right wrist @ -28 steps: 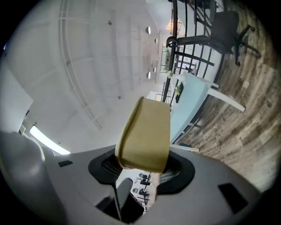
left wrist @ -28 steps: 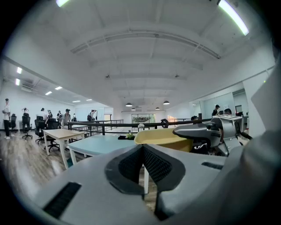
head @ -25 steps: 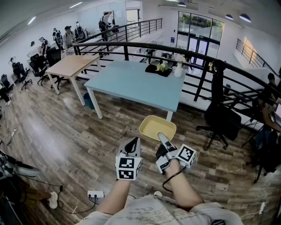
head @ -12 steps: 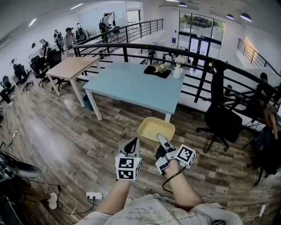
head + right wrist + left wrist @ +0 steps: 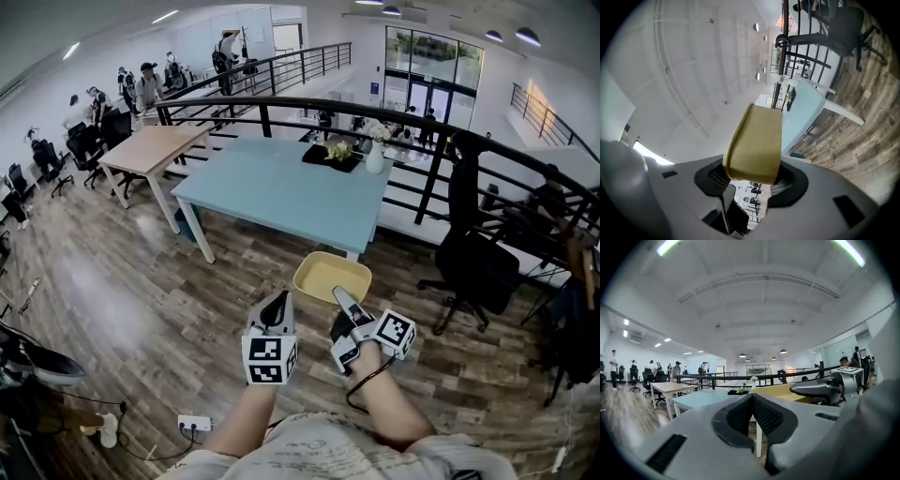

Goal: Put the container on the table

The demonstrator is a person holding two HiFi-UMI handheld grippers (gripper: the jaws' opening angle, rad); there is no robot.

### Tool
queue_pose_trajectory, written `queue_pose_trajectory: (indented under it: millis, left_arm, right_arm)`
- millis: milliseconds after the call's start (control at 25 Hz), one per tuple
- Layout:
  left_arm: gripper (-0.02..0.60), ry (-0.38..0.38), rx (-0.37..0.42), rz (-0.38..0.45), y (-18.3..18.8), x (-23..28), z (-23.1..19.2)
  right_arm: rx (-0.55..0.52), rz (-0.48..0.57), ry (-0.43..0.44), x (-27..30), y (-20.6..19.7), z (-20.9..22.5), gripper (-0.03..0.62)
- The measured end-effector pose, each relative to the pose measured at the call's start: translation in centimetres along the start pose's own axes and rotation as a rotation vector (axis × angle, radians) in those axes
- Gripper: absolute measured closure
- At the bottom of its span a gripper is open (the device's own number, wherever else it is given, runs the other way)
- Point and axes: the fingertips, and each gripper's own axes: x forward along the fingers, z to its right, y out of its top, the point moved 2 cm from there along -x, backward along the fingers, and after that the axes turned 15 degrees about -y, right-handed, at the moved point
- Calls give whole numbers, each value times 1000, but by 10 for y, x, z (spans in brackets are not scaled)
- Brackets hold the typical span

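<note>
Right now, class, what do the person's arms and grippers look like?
The left gripper and right gripper are light grey with dark ribbed pads; each carries a white cube with black square markers. A black cable loops by the right wrist. The person wears a pale patterned top.

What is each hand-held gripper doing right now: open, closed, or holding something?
Left hand-held gripper: closed, empty.
Right hand-held gripper: closed on the yellow container.

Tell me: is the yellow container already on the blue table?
No, the yellow container is held by the right gripper, short of the blue table.
</note>
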Motion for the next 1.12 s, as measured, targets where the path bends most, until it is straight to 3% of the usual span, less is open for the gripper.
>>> queue_pose_trajectory:
  millis: [280, 680, 1120]
  left_arm:
    - [575, -12, 9, -16, -4, 27, 8]
    - [576, -13, -13, -26, -14, 61, -21]
    - [575, -35, -19, -38, -20, 126, -105]
  right_arm:
    - [6, -9, 32, 13, 24, 7, 388]
    - [6, -24, 15, 53, 38, 19, 388]
    - [2, -21, 4, 154, 62, 23, 388]
